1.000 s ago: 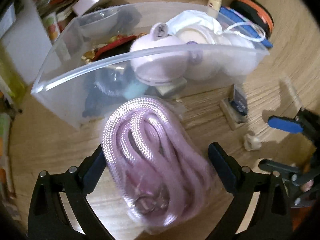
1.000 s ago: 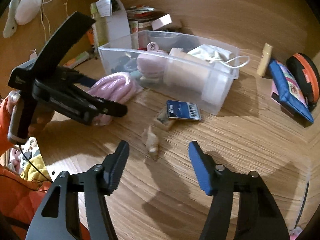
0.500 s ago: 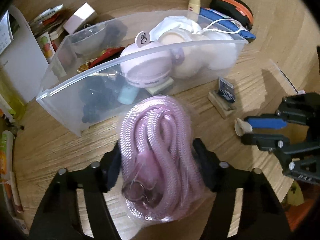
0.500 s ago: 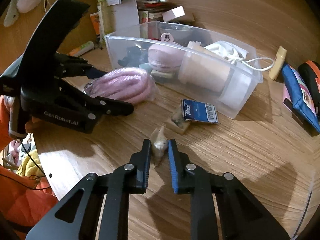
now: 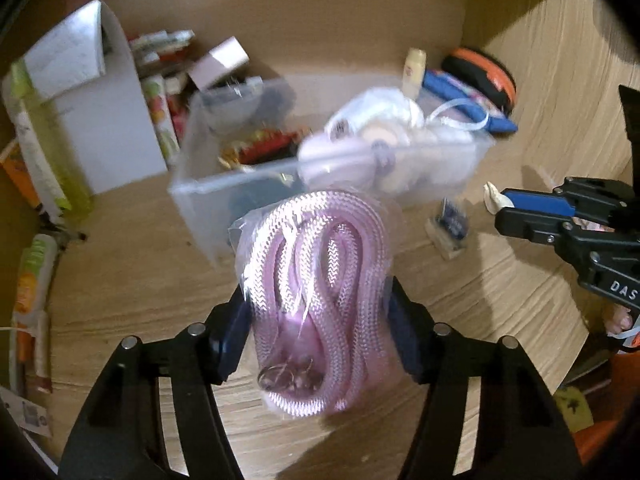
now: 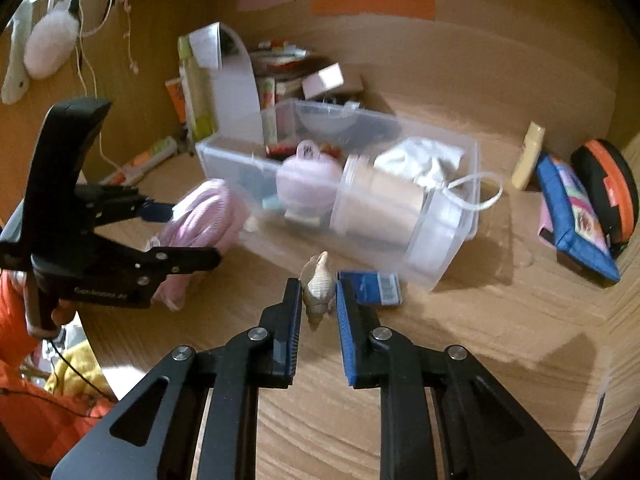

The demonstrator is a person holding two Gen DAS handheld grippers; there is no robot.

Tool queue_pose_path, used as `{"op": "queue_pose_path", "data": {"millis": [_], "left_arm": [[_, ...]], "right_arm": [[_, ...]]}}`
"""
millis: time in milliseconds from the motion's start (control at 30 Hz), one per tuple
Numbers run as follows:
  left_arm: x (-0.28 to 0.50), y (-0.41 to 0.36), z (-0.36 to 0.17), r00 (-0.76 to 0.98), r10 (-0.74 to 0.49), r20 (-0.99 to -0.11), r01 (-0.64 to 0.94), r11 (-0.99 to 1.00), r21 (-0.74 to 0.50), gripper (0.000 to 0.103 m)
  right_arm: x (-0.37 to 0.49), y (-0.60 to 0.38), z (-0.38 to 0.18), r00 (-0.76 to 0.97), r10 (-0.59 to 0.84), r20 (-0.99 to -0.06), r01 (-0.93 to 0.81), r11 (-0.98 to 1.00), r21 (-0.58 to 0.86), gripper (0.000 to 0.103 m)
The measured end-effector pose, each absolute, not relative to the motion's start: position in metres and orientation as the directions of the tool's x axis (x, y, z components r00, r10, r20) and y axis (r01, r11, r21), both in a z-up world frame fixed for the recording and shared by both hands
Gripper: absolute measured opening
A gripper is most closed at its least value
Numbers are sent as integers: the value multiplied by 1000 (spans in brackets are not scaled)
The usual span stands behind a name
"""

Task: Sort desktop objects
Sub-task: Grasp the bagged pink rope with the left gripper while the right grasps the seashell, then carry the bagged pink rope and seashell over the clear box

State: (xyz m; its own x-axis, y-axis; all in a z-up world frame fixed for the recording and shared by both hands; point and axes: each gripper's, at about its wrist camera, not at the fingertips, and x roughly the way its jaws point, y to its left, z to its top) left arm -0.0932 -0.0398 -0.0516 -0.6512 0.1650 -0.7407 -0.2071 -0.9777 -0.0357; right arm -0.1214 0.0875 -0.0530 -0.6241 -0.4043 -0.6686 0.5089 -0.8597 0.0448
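Note:
My left gripper (image 5: 318, 320) is shut on a bagged coil of pink braided cord (image 5: 320, 292) and holds it above the wooden desk, in front of the clear plastic bin (image 5: 224, 196). The cord also shows in the right wrist view (image 6: 200, 216), beside the bin (image 6: 444, 264). My right gripper (image 6: 318, 296) is shut on a small beige seashell (image 6: 318, 280) and holds it off the desk. The shell also shows in the left wrist view (image 5: 494, 198). The bin holds a pink round case (image 6: 306, 188), a white mask (image 6: 420, 160) and other items.
A blue card on a small block (image 6: 380, 286) lies by the bin's front. A blue pouch (image 6: 576, 216), an orange-black case (image 6: 608, 192) and a cream tube (image 6: 528, 156) lie at the right. A white box (image 5: 100, 120) and packets stand at the back left.
My left gripper closed on the pink cord and lifted it off the desk. My right gripper closed on the seashell and raised it toward the bin.

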Motion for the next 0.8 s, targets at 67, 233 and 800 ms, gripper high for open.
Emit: {"op": "queue_pose_path", "data": {"millis": [67,233,800], "left_arm": [[-93,-41,-45,-668,171,-724,-203,-978,-44,61],[-91,-49,-30,-704,185,-686,-189,-979,-70,60],[-100,-74,23,-805,221,-551,-169,-975,-144,60]], "right_arm": [[-123,87,-47,-635,-413,-652,504,-862,55,16],[-133,86,-32,-657,-428,-620,485,-870,87,16],[-163,87,-3,-709,-431,-559,429,-892,144,16]]}}
